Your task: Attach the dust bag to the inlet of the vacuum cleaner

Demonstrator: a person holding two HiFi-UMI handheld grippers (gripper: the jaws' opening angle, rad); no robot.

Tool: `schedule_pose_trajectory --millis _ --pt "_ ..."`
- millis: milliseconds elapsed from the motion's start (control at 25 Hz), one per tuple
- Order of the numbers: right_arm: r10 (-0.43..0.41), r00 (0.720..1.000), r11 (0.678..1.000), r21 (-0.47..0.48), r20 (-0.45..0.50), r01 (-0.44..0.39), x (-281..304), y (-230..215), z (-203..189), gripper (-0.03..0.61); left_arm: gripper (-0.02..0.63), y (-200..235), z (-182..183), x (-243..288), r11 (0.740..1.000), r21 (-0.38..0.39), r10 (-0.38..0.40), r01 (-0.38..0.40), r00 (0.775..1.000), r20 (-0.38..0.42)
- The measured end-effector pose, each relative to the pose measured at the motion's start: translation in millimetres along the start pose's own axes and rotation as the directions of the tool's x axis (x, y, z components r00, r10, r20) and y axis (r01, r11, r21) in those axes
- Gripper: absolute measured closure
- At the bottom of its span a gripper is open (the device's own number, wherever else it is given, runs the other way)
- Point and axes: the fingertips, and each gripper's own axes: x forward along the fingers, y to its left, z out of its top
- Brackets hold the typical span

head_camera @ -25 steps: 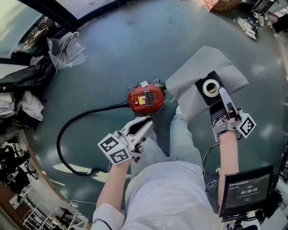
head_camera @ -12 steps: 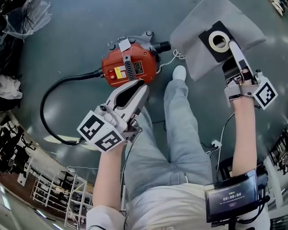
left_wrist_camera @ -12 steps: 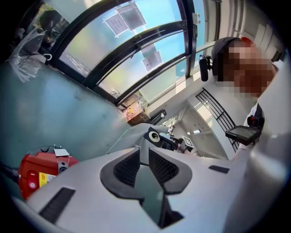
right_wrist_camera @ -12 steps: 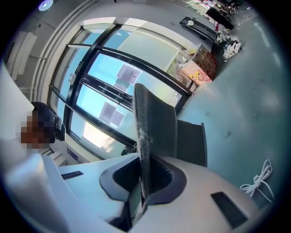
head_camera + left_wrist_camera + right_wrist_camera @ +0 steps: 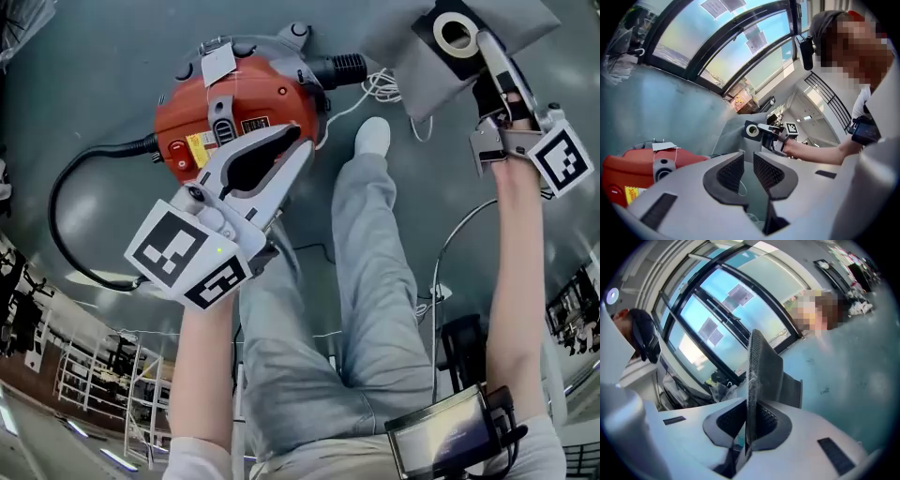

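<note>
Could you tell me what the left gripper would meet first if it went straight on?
Probably the white cord on the floor, seen between the parted, empty jaws of the left gripper; the grey dust bag lies beyond, the red vacuum cleaner to the left. Depth is uncertain.

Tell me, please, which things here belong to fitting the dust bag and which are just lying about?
For the job:
- dust bag, clamped in the right gripper
- red vacuum cleaner
- its black inlet
- left gripper, open and empty

Just lying about:
- loose white cord
- wire racks
- small screen
</note>
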Motion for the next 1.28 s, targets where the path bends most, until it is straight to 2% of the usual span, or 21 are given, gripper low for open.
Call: schedule_pose_trajectory --millis 80,160,240,440,560,680,760,800,880,960,1040,1160,1280 --pt "-0.036 0.998 0.993 -0.117 -0.044 0.031 12.4 -2.6 -5.3 0.543 0.561 3.9 -4.9 8.8 1.0 -0.001 -0.001 0.001 1.0 -0.014" --pt "-0.077 0.991 0.97 -0.237 -0.112 0.049 20.6 -5.0 -21.2 0.543 0.561 6.9 -7.8 13.1 1.0 -0.018 0.001 -0.001 1.0 -0.008" --pt "-0.1 0.973 0.945 -0.327 -0.208 0.028 30.0 -5.5 -49.2 0.543 0.561 9.3 -10.3 15.4 1.0 -0.022 0.007 -0.007 1.0 -0.005" --pt "-0.1 0.912 0.914 -0.4 -0.397 -0.074 55.1 1.1 -117.2 0.543 0.563 19.6 -13.1 20.0 1.0 0.004 0.006 -0.006 1.0 -0.02" --pt "-0.091 0.888 0.927 -0.364 -0.451 -0.09 62.5 6.9 -145.3 0.543 0.563 19.8 -11.2 18.5 0.999 -0.024 -0.024 0.024 1.0 -0.011" --pt "-0.094 0.87 0.959 -0.28 -0.484 -0.052 64.1 8.6 -160.0 0.543 0.563 19.7 -1.7 7.7 1.0 0.015 0.002 -0.002 1.0 -0.001" --pt "-0.097 0.861 0.984 -0.179 -0.5 0.007 63.4 7.2 -162.7 0.543 0.563 30.5 3.4 -9.8 0.992 0.087 0.09 -0.088 0.996 -0.017" --pt "-0.093 0.856 0.993 -0.115 -0.509 0.04 63.2 5.8 -163.6 0.541 0.563 40.4 2.2 -19.7 0.981 0.135 0.148 -0.142 0.988 -0.039" --pt "-0.067 0.851 0.996 0.015 -0.522 0.088 64.7 5.4 -164.9 0.54 0.563 64.0 -7.4 -36.8 0.946 0.23 0.256 -0.229 0.962 -0.097" --pt "-0.045 0.846 0.989 0.093 -0.531 0.111 68.7 8.9 -166.2 0.54 0.563 81.6 -18.0 -45.8 0.929 0.271 0.298 -0.254 0.945 -0.136" --pt "-0.054 0.83 0.984 0.111 -0.556 0.138 71.1 9.3 -168.5 0.538 0.563 88.7 -21.3 -46.2 0.937 0.25 0.281 -0.243 0.951 -0.13" --pt "-0.041 0.803 0.978 0.138 -0.595 0.153 76.9 8.7 -171.8 0.537 0.563 87.4 -14.4 -38.3 0.947 0.23 0.246 -0.224 0.967 -0.07" --pt "-0.032 0.787 0.968 0.178 -0.616 0.178 83.1 6.2 -173.1 0.537 0.565 85.1 -7.3 -26.3 0.934 0.275 0.237 -0.227 0.972 -0.005"
